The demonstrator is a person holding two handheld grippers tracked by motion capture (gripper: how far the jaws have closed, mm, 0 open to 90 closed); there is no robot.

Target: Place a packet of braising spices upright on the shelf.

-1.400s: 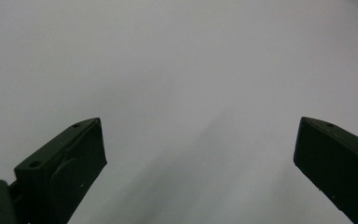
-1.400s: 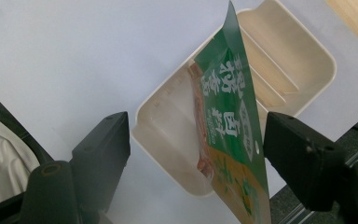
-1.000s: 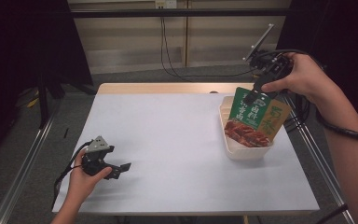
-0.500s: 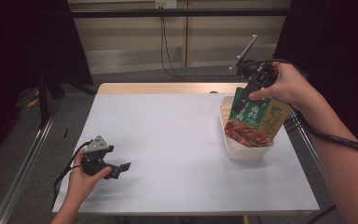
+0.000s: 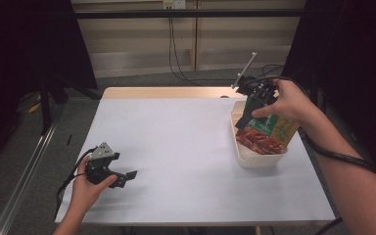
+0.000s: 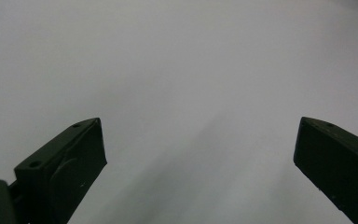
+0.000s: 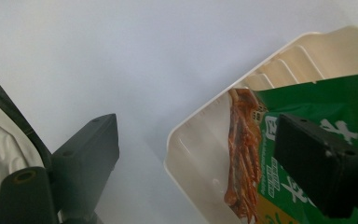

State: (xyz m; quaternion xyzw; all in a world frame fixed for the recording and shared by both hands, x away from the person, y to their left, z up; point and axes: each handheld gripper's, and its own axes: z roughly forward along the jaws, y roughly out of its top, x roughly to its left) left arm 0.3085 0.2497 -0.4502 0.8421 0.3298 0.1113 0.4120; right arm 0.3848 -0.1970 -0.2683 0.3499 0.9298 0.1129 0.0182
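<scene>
A white table (image 5: pixel 191 161) stood under a fixed overhead camera, and a person's forearms reached in from its near edge. Near the right edge, toward the far corner, sat a cream plastic tray (image 5: pixel 254 159) with ribbed inner walls. A green snack packet (image 5: pixel 267 134), printed with reddish-brown food and white lettering, stood leaning inside that tray, its top rising above the rim.

The right gripper (image 5: pixel 251 108), held in the person's right hand (image 5: pixel 286 103), hung over the far end of the tray, right at the top of the packet. In the right gripper view its jaws were spread wide: one black jaw lay in front of the packet's green face, the other over bare table outside the tray wall. Whether that jaw touched the packet could not be told; nothing was pinched between the two.

Near the front left corner, the left hand (image 5: pixel 85 188) held the left gripper (image 5: pixel 129 175) low over the table. The left gripper view (image 6: pixel 200 154) showed its jaws spread far apart with bare white surface between them.
</scene>
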